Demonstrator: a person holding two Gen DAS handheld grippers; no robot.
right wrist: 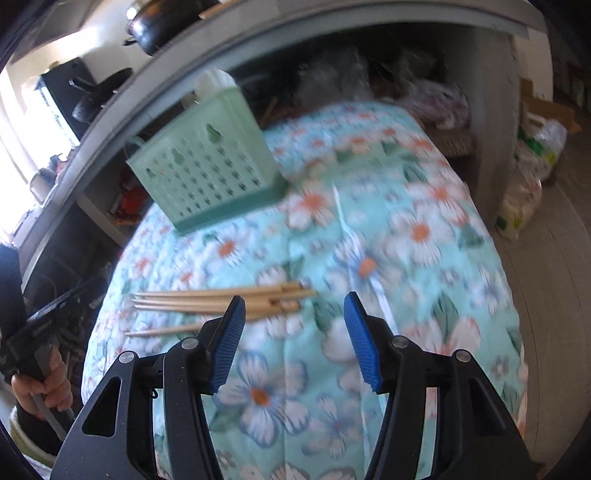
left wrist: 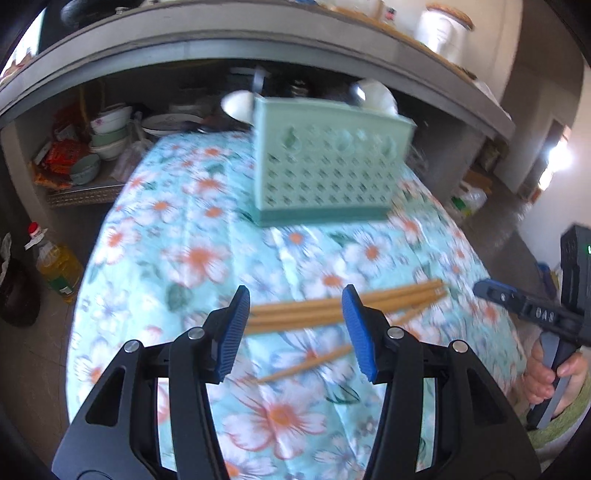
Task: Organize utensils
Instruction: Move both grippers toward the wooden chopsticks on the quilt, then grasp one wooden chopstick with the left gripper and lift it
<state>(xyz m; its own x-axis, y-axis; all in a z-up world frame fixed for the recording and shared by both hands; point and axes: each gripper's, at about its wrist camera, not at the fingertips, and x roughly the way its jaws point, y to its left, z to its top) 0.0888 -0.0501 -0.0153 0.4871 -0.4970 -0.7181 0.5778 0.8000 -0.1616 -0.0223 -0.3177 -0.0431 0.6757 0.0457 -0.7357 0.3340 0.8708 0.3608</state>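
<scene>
Floral cloth covers the table (left wrist: 177,258). Above its near part the left gripper (left wrist: 293,332) and right gripper (right wrist: 295,341) both hang spread and empty. Wooden chopsticks (left wrist: 314,310) lie loose just beyond; farther back stands a green utensil holder (left wrist: 328,166).

Table under a floral cloth (left wrist: 192,236), aqua with white and orange flowers. Far side: grey concrete counter (left wrist: 258,48), open shelf beneath holding stacked bowls (left wrist: 110,133) and red packets (left wrist: 61,155). Oil bottle (left wrist: 59,266) on the grey floor (right wrist: 546,295), left. White jar (left wrist: 441,33) on the counter. Bright daylight at both edges.
</scene>
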